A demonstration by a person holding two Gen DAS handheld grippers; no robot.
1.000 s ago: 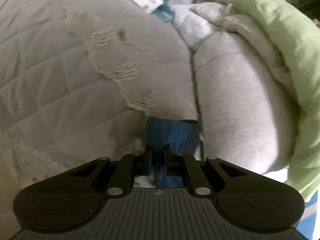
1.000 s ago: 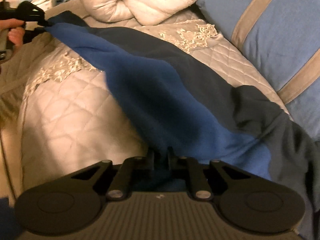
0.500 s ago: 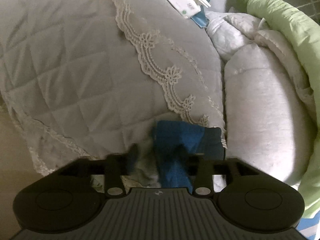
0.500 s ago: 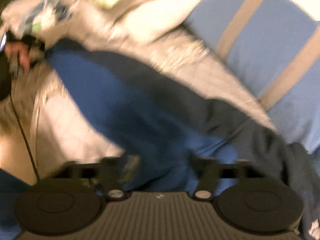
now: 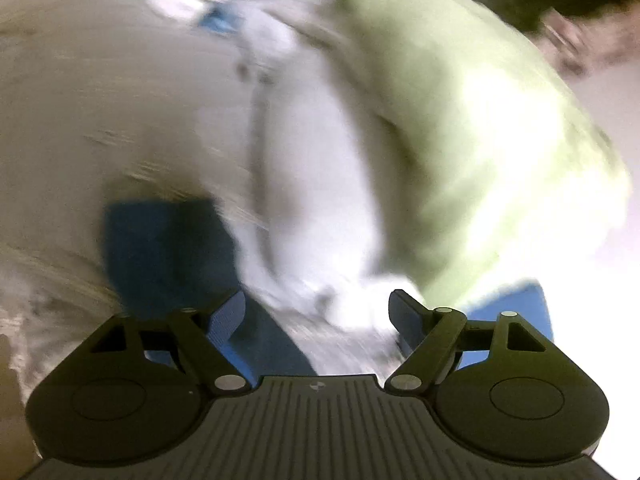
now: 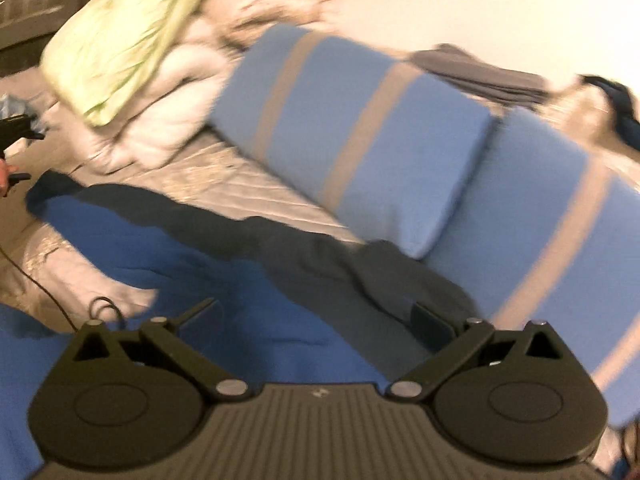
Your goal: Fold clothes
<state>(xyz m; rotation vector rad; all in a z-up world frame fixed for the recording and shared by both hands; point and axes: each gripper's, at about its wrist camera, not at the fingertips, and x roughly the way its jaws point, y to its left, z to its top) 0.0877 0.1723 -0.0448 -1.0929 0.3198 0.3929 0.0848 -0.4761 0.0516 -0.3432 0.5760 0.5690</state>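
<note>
A: Both of your grippers are off the cloth. Your left gripper (image 5: 318,312) has its jaws opening, with nothing pinched between them.

B: And the right one?

A: Your right gripper (image 6: 316,316) is spread as wide as it goes and holds nothing. Below it lies the blue garment (image 6: 192,264).

B: Where exactly does the garment lie?

A: It is stretched out across the quilted bedspread (image 6: 224,176), with a darker navy part (image 6: 328,268) along the far edge, next to the two blue pillows with tan stripes (image 6: 360,136). One end reaches toward your left gripper, at the left edge of the right wrist view.

B: What does the left wrist view show?

A: It is blurred. You can make out a blue corner of the garment just beyond the left finger (image 5: 228,314), a white duvet (image 5: 316,184) ahead and a green cover (image 5: 472,140) on the right.
</note>
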